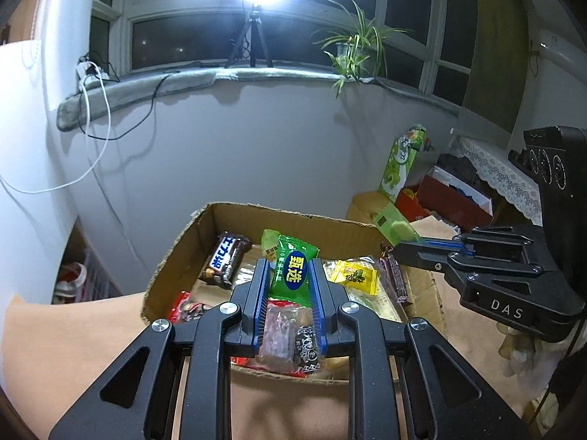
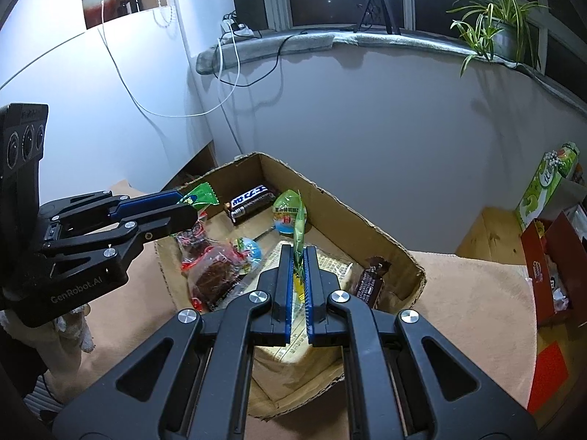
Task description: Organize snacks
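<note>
Since both grippers hang over the cardboard box [image 2: 367, 227] at frame centre, each packet looks set for dropping in.
Left gripper [image 1: 287, 286]: pinched on one green snack packet [image 1: 292, 269].
Right gripper [image 2: 299, 275]: nearly closed, one pale green packet [image 2: 299, 227] edge-on.
Box contents: one dark chocolate bar [image 2: 251, 202], one yellow sachet [image 1: 354, 275].

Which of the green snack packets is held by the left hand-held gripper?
The green packet with the blue oval label, between the left hand-held gripper's fingers. The right hand-held gripper pinches a plainer light green packet edge-on.
</note>
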A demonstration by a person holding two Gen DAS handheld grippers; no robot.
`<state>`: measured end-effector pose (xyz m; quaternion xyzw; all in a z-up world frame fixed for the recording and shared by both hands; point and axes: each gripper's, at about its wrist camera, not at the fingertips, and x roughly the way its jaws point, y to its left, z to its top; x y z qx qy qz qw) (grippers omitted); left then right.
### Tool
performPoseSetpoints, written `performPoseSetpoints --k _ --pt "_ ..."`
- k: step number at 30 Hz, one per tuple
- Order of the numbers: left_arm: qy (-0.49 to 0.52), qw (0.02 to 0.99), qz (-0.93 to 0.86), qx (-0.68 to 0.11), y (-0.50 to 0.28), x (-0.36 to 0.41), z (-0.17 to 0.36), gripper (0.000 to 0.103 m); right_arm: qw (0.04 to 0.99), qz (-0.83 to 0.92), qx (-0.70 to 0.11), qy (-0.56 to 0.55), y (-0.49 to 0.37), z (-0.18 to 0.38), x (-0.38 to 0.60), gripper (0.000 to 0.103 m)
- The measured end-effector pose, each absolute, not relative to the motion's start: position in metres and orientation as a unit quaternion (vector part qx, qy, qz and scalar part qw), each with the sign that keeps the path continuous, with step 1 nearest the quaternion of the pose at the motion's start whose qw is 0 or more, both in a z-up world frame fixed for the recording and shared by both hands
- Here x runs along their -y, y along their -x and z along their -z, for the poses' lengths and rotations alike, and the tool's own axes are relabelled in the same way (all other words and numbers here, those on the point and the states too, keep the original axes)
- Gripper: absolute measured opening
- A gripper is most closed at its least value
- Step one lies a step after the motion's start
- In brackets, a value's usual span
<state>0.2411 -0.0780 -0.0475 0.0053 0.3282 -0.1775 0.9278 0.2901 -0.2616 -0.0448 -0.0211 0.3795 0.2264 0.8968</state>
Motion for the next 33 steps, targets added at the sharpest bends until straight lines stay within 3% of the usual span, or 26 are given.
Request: performPoseSetpoints --k 21,22,24,25,26,29,33 --pt "-0.014 0.919 0.167 -0.358 -0.258 0.084 0.062 0.022 0.889 -0.212 -0.404 0.027 -0.299 0.061 0.258 0.005" --pt "-0.014 0.918 0.166 -0.359 -0.258 0.084 0.062 0.022 0.889 -0.212 -0.405 0.027 -0.299 0.061 0.258 0.008" --pt "-0.015 0.917 0.166 -0.362 -0.258 0.084 0.063 0.023 0.890 -0.210 -0.403 0.027 -0.299 0.061 0.258 0.026" --pt "-0.016 0.918 0.165 -0.362 -0.258 0.084 0.063 0.023 0.892 -0.207 -0.400 0.028 -0.298 0.060 0.259 0.045" --pt "-0.016 0.918 0.163 -0.362 -0.258 0.084 0.063 0.025 0.895 -0.204 -0.396 0.029 -0.297 0.059 0.259 0.058" --pt "-0.015 0.919 0.159 -0.361 -0.258 0.082 0.063 0.040 0.897 -0.202 -0.393 0.035 -0.294 0.057 0.258 0.062" --pt "-0.017 0.919 0.154 -0.361 -0.257 0.082 0.063 0.043 0.899 -0.196 -0.390 0.038 -0.293 0.056 0.259 0.072"
